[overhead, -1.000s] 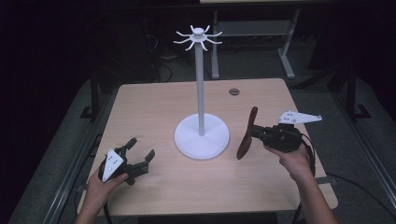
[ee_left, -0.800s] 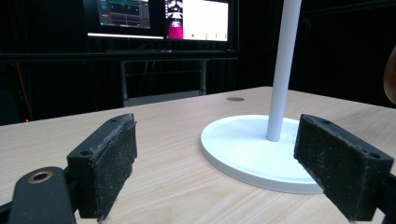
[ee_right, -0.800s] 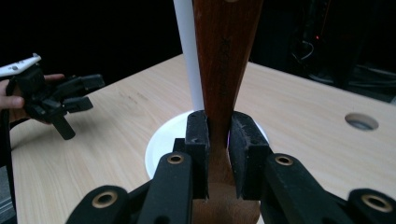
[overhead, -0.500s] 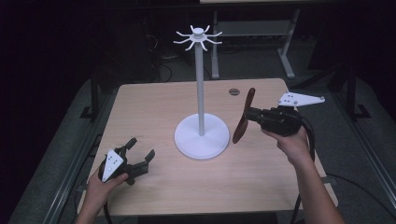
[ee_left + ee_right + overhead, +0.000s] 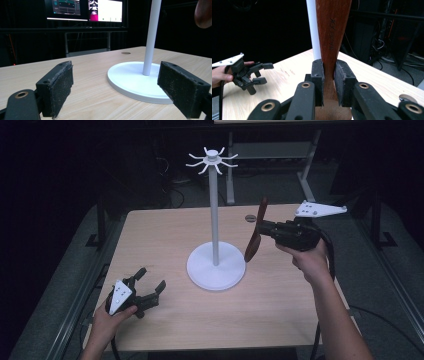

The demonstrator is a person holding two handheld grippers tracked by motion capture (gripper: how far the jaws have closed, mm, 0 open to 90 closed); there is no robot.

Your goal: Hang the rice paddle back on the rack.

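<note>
Surface: pale wood-grain rectangular table (image 5: pixel 165 235), bare over most of its top, set in a dark room. Grey floor around it; metal desk legs and loose cables behind the far edge. Two lit monitors (image 5: pixel 87 10) glow in the dark beyond, seen from the left gripper view.

White stand with round flat base (image 5: pixel 216 269) sits near the table's middle, slightly toward the far edge; thin upright white pole, ring of short hook arms at the top. Small dark round disc (image 5: pixel 250 218) set in the top near the far edge, right of the pole.

Right gripper (image 5: pixel 264 230) held above the table's right side, just right of the pole, jaws clamped on the neck of a dark brown wooden spoon-like utensil (image 5: pixel 254 242). Utensil stands roughly upright, slightly tilted, clear of the table; the pole stands just behind it in the right gripper view.

Left gripper (image 5: pixel 149 282) low at the near left corner, jaws wide apart, nothing between them, facing the stand's base.
</note>
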